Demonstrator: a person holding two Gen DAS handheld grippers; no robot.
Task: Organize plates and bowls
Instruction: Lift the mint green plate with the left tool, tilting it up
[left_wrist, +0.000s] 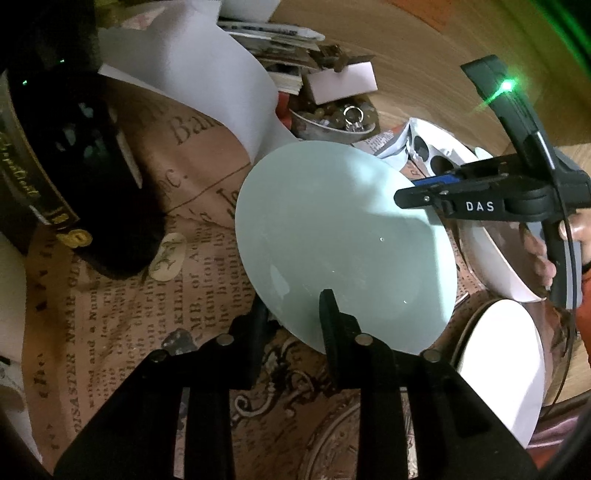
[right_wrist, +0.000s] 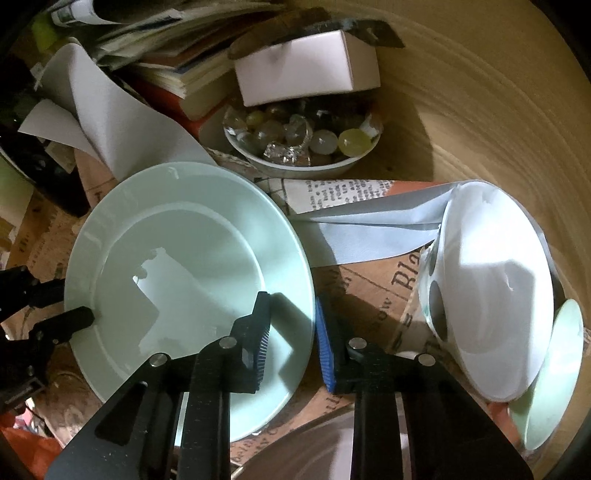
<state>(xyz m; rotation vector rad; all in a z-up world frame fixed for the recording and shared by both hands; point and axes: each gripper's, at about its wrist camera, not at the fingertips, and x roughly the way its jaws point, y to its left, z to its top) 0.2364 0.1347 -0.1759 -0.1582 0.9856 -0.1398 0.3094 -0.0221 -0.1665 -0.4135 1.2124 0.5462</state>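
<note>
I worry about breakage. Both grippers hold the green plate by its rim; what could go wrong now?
1. The left gripper and right gripper pinch only opposite edges of the glossy green plate, so it may slip or tilt.
2. The white bowl and the bowl of marbles sit close by; a swing could strike them.
</note>
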